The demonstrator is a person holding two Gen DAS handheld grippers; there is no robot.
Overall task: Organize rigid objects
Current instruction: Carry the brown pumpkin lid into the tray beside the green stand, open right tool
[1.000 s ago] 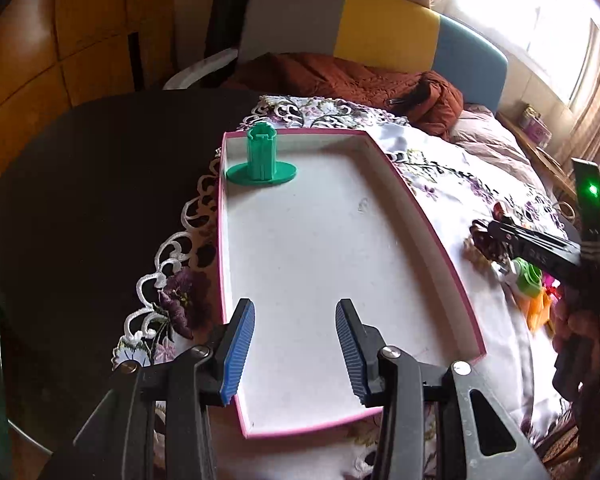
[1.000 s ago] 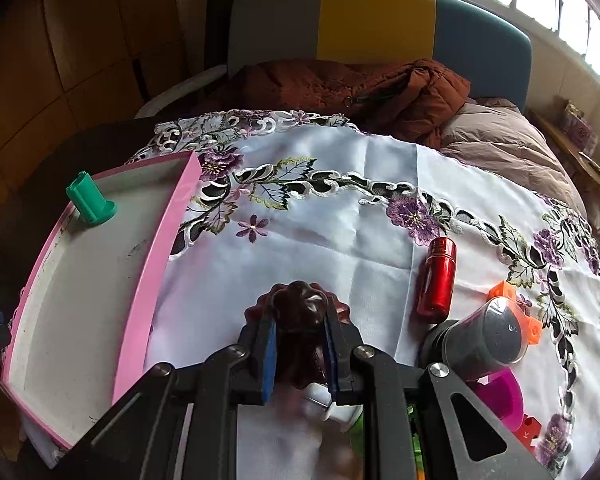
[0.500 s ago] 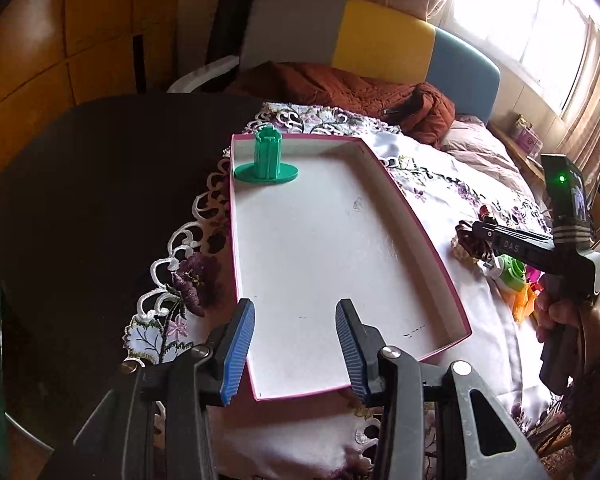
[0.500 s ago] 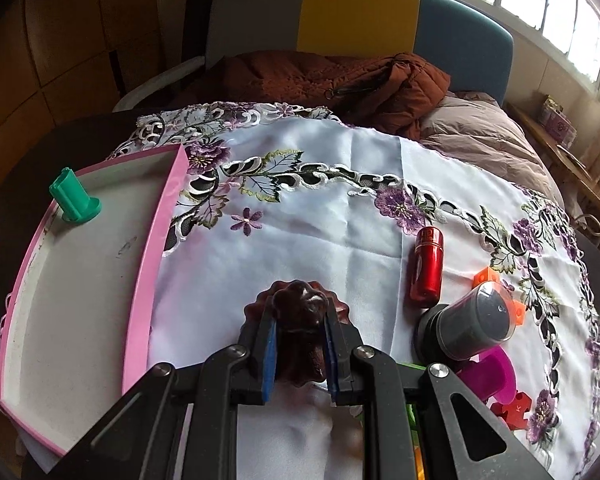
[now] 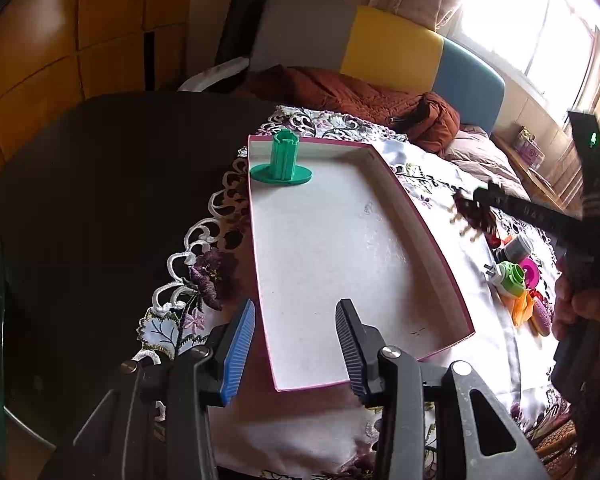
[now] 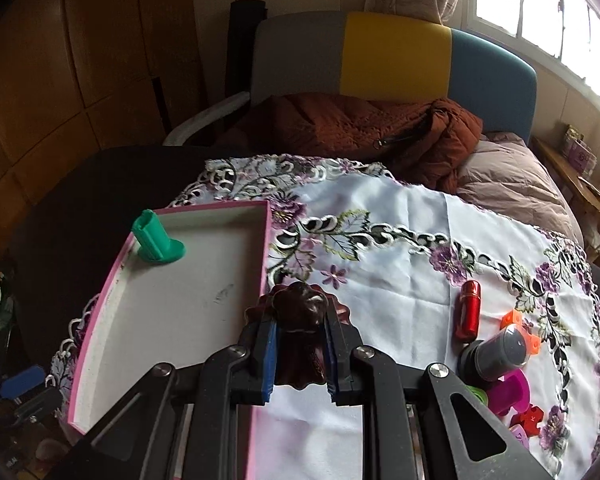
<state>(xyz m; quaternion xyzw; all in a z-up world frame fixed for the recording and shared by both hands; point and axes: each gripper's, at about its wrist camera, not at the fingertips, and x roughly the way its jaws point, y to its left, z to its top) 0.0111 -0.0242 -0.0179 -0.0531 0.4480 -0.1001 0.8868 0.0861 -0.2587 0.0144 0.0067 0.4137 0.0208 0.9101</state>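
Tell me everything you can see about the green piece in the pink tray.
The green piece looks like matte plastic: a ribbed, upright tube on a round flat base. It stands on that base in a far corner of the tray, on the white floor, close to the pink walls. Nothing else lies in the tray, and neither gripper touches the piece.

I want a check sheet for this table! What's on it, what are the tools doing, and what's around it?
Surface: dark table with a flowered white tablecloth.
Job's things: pink-rimmed tray holding one upright green piece; dark brown hair clip.
Clutter: red cylinder, grey jar, magenta cup, orange piece grouped on the cloth, right of the tray.
Tools: left tool open, empty, above the tray's near end; right tool shut on the clip.
Cables: nothing seen.
Surroundings: colourful chair, brown jacket, window.
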